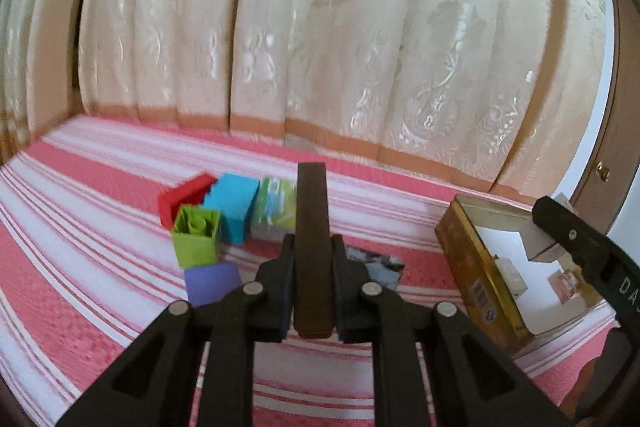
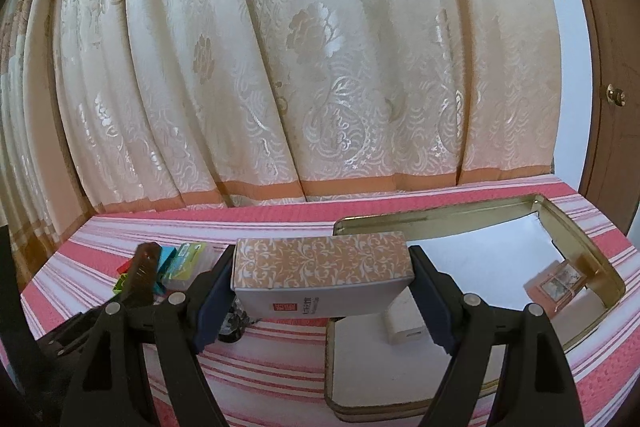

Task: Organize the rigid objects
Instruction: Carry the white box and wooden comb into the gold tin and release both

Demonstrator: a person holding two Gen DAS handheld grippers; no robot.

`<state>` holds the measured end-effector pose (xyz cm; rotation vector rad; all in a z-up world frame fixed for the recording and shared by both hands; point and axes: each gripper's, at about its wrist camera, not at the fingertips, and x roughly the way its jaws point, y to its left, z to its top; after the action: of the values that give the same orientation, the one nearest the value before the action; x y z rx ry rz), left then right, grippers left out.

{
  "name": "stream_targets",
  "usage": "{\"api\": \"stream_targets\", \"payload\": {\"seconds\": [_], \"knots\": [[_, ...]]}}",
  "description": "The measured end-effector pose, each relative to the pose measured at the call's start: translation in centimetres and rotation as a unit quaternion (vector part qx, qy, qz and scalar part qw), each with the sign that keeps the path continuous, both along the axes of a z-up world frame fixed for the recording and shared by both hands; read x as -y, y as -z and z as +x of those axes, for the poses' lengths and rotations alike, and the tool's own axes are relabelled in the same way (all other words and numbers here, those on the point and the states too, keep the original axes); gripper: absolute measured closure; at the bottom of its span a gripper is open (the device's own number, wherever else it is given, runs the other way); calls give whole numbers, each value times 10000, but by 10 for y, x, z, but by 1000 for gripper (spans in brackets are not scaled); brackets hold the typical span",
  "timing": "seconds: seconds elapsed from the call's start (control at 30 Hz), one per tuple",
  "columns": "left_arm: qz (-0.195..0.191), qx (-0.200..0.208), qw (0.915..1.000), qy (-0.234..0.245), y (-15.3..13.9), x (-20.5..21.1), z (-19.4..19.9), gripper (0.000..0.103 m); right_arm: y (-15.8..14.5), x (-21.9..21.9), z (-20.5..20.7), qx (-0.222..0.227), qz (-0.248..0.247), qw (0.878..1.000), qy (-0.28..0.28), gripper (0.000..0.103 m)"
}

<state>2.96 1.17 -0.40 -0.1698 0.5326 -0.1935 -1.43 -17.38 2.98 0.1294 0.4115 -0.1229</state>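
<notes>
I have the left gripper (image 1: 311,279) clamped on a dark brown bar (image 1: 312,247) and the right gripper (image 2: 322,291) holding a patterned box (image 2: 322,263) above the gold tin (image 2: 600,267), which holds few items, while coloured boxes (image 1: 216,215) wait on the striped cloth (image 1: 100,187).

Surface: pink-and-white striped cloth (image 1: 100,195).
Left cluster: red box (image 1: 182,197), blue box (image 1: 234,205), green open box (image 1: 196,237), pale patterned box (image 1: 276,207), all close together.
Nearer: purple box (image 1: 212,281).
Centre: dark item (image 1: 380,265), unclear.
Right: gold tin (image 2: 560,227), open.
</notes>
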Motion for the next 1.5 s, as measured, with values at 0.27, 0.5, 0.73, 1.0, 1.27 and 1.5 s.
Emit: {"api": "stream_targets", "payload": {"seconds": [0.27,0.5,0.73,1.0,1.27,1.5], "knots": [[362,297,9988,-119,-7,22,-11,90,-1,14,-7,78,-115,9998,110,20],[638,503,9967,-87,-13,48,-21,90,-2,43,-15,109,-158,9992,361,20],[722,615,9955,37,-17,74,-28,90,-4,75,-19,113,-136,9979,619,20],[719,706,9946,227,-24,101,-30,90,-4,100,-22,114,-310,9957,860,20],[768,725,9928,557,-26,138,-30,90,3,141,-23,-48,-536,9902,1290,20],[927,660,9901,822,-21,171,-29,90,10,169,-16,-303,-612,9860,1518,20]]}}
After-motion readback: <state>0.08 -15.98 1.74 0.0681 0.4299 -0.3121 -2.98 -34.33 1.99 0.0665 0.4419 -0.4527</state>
